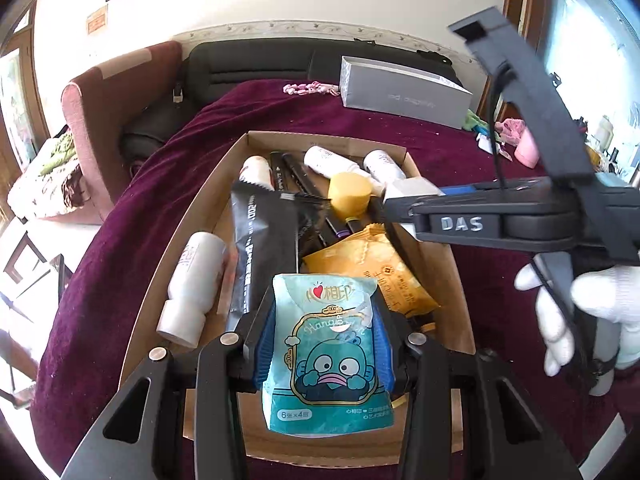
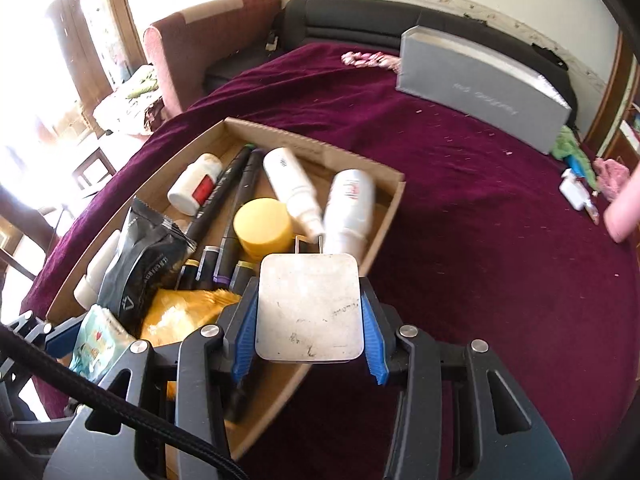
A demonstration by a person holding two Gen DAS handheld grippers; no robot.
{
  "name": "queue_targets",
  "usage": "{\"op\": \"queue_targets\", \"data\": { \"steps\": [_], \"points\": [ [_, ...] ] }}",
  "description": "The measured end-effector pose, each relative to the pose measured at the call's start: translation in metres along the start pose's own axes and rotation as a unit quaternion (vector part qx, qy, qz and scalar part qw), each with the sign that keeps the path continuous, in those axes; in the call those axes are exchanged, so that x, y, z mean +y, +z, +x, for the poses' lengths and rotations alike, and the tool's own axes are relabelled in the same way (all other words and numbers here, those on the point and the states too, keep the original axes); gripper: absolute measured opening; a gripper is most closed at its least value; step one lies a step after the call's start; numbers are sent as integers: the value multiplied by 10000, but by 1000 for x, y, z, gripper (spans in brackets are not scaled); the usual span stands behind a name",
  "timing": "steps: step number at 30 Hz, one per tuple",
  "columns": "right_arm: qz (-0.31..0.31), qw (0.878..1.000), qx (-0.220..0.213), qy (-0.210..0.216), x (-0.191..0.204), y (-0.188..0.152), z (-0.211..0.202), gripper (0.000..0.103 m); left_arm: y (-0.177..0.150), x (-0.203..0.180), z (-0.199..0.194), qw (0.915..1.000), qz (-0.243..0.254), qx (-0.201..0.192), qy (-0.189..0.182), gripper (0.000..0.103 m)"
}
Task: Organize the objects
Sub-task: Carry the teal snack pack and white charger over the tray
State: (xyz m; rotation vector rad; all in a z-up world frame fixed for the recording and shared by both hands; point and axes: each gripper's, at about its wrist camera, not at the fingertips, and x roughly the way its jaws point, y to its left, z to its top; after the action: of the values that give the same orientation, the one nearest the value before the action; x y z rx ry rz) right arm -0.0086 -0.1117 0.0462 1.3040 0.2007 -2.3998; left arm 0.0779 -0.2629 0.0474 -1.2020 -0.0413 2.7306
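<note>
Cardboard tray (image 1: 192, 216) of toiletries sits on a maroon-clothed tabletop (image 2: 460, 208). Left tool (image 1: 325, 344) clamps a tissue pack (image 1: 330, 364) over its near end; right tool (image 2: 310, 320) grips a white charger (image 2: 310, 308). Grey box (image 2: 480, 88) far right, sofa (image 2: 360, 12) behind.

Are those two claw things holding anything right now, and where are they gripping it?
Yes. The left gripper pinches a blue tissue pack by its two side edges. The right gripper clamps a white plug adapter by its sides, prongs pointing forward.

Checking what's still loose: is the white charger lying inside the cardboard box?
No, the white charger is clamped between the right gripper's blue fingers, above the cardboard box edge.
</note>
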Motion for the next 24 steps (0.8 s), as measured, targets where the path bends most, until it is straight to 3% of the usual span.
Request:
{"op": "queue_targets", "data": {
  "steps": [11, 24],
  "points": [
    [-158, 9996, 167, -144, 9, 3, 21, 44, -3, 11, 1, 9998, -184, -81, -95, 41],
    [-184, 9997, 15, 144, 21, -4, 6, 44, -22, 11, -12, 9990, -368, 91, -235, 44]
  ]
}}
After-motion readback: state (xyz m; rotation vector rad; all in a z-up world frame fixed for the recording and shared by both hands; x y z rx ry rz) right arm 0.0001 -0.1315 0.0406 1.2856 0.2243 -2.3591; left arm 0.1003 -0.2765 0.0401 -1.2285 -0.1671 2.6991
